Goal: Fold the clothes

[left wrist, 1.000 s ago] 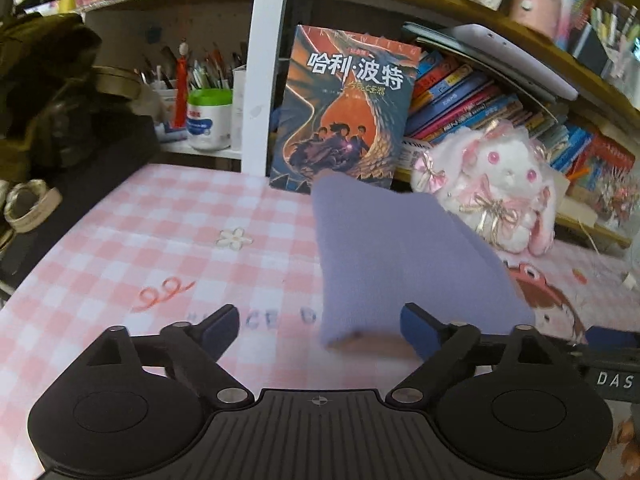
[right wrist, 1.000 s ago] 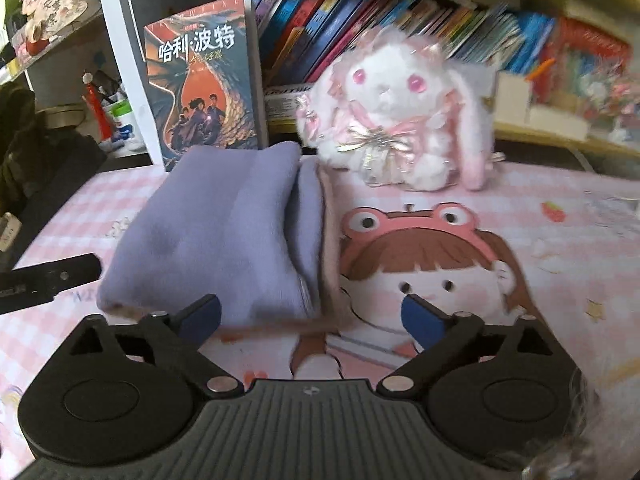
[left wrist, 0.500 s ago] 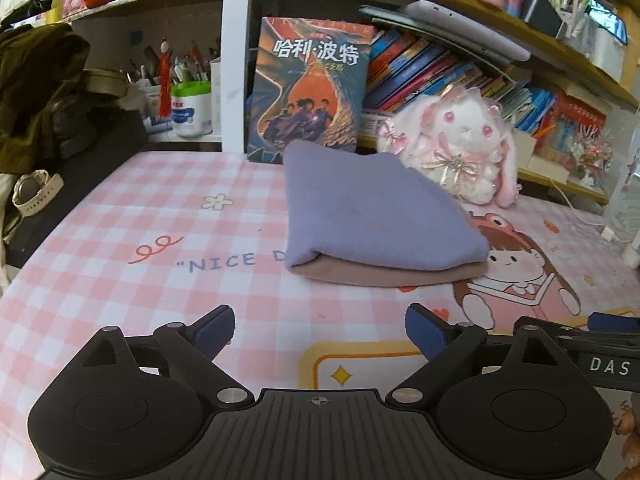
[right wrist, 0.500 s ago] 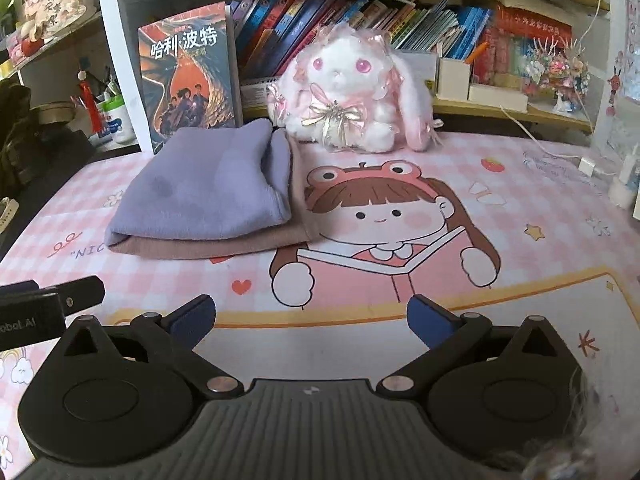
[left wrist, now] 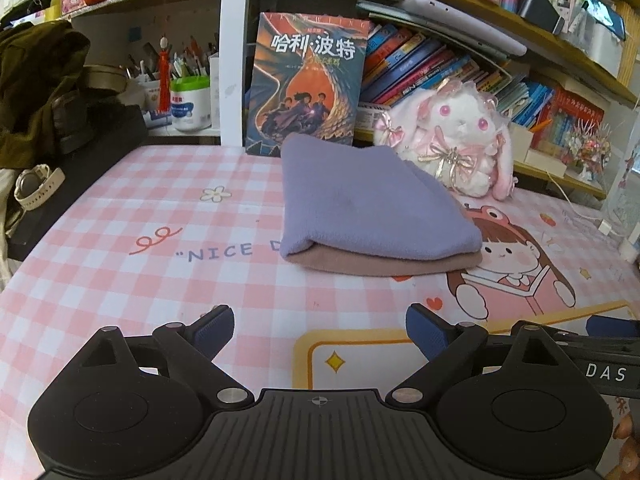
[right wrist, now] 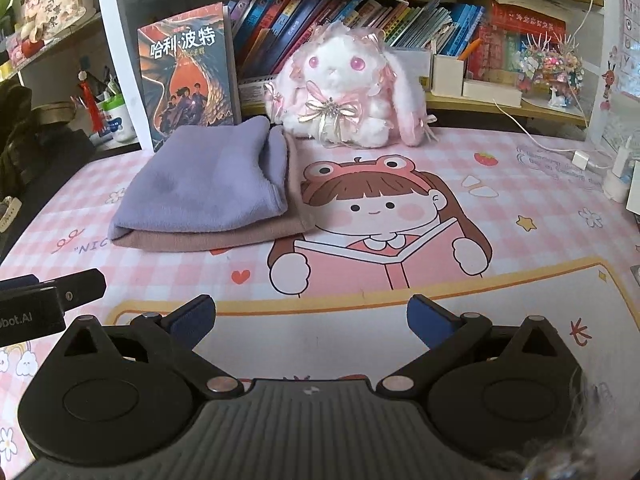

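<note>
A folded purple cloth [left wrist: 368,208] lies on top of a folded tan-pink cloth [left wrist: 384,266] on the pink checked desk mat [left wrist: 120,264]. The stack also shows in the right wrist view, purple cloth [right wrist: 204,188] over the tan one [right wrist: 216,240]. My left gripper [left wrist: 320,330] is open and empty, held back near the front of the mat, well short of the stack. My right gripper [right wrist: 310,316] is open and empty, also near the front, to the right of the stack.
A book [left wrist: 308,84] stands behind the stack. A white and pink plush rabbit [right wrist: 344,88] sits at the back. Shelves of books [right wrist: 360,16] line the rear. A dark bag [left wrist: 40,88] and a watch [left wrist: 36,188] lie at the left. A charger and cable [right wrist: 580,158] lie at the right.
Both grippers have pulled back from the folded stack toward the front of the mat. The stack lies still and both grippers stay open.
</note>
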`<state>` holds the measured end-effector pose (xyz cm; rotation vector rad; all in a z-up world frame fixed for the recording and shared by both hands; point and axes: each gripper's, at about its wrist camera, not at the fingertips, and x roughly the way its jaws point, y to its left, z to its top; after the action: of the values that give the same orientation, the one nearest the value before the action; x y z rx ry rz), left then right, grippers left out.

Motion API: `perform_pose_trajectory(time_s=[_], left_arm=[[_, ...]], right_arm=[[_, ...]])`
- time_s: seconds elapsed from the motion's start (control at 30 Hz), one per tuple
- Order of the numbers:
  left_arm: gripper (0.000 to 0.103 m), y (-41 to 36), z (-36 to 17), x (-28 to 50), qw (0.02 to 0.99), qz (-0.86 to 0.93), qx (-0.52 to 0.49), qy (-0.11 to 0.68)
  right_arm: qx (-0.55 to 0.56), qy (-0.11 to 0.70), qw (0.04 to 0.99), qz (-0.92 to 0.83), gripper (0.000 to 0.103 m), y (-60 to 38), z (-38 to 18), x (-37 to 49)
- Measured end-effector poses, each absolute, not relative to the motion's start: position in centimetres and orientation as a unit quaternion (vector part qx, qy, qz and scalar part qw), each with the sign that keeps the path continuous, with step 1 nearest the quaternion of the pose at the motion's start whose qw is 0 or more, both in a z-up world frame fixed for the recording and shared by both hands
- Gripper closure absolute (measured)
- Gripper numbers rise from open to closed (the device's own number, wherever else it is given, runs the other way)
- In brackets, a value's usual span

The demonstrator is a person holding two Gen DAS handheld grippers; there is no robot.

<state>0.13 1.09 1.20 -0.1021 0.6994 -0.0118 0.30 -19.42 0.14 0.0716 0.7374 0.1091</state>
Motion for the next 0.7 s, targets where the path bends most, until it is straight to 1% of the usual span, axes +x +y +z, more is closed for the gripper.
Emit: perform_pose_trajectory(time_s=[0.4, 0.7], left_arm=[[0.008, 0.99, 0.28, 0.46, 0.928, 0.013, -0.040, 0.371], [0.008, 0.59, 0.60, 0.00, 0.931, 0.004, -0.035, 0.363]], right_arm=[[0.013, 0.379, 0.924, 0.053, 0.000, -19.15, -0.38, 0.15], [0.015, 0.377, 0.925, 0.053, 0.000, -19.26, -0.10, 0.17]])
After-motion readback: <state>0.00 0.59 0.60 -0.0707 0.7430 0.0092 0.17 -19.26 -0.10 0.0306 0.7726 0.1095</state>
